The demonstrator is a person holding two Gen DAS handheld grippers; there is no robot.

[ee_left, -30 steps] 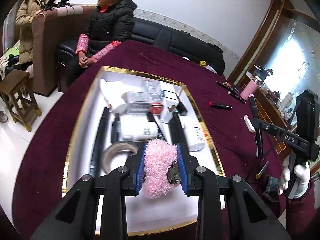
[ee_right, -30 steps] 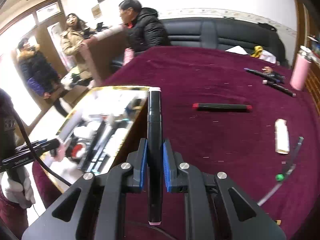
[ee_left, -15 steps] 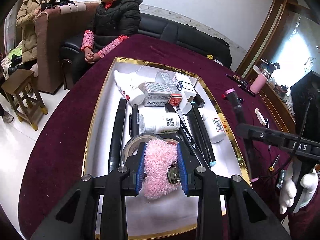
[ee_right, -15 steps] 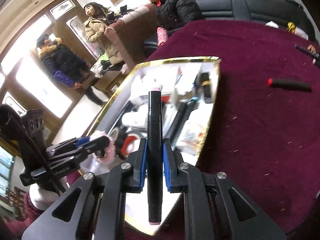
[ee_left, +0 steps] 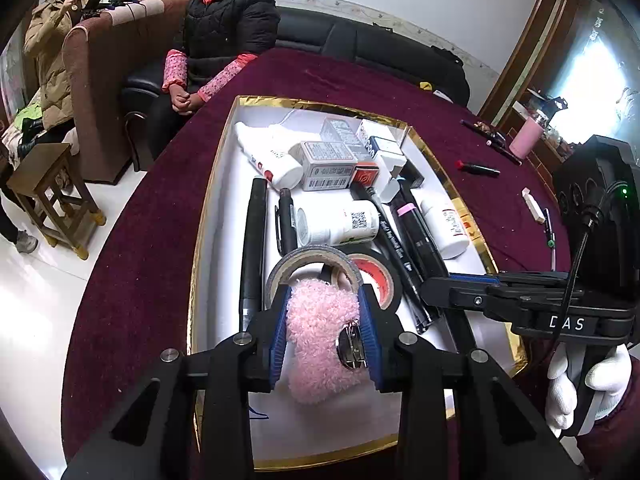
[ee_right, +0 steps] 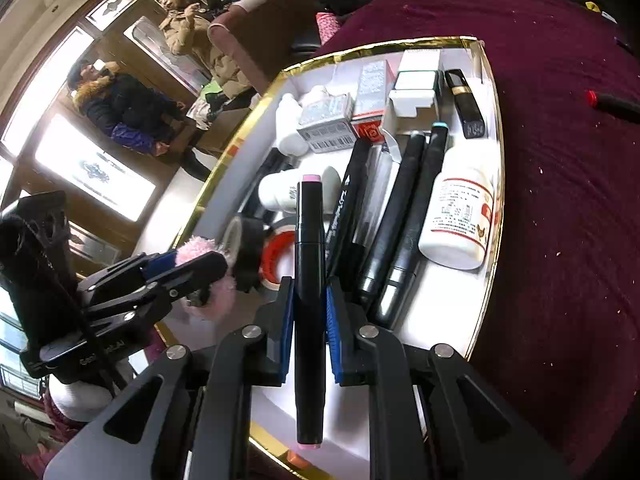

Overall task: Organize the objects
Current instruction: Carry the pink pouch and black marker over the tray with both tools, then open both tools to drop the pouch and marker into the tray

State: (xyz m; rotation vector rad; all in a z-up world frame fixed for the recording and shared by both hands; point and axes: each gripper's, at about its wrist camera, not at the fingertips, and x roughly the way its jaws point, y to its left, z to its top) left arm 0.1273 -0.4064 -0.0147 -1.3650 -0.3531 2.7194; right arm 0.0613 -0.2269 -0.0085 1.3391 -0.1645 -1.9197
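My left gripper (ee_left: 323, 312) is shut on a fluffy pink keychain (ee_left: 320, 340) with a metal clasp, held low over the near part of a white gold-rimmed tray (ee_left: 216, 168), just before a grey tape roll (ee_left: 312, 268). My right gripper (ee_right: 310, 300) is shut on a black marker with pink ends (ee_right: 309, 280), held over the tray (ee_right: 494, 216) above the other pens. That marker also shows in the left wrist view (ee_left: 416, 232). The left gripper and keychain appear in the right wrist view (ee_right: 200, 264).
The tray holds white bottles (ee_left: 340, 222), small boxes (ee_left: 328, 164), several black pens (ee_left: 254, 248) and a red tape roll (ee_left: 372, 276). On the maroon tablecloth lie a red-capped pen (ee_left: 478, 168) and a white stick (ee_left: 532, 206). People sit and stand beyond the table.
My right gripper has carried the marker from over the tablecloth to above the tray's pens. My left gripper has moved forward and lower with the keychain, up to the tape rolls.
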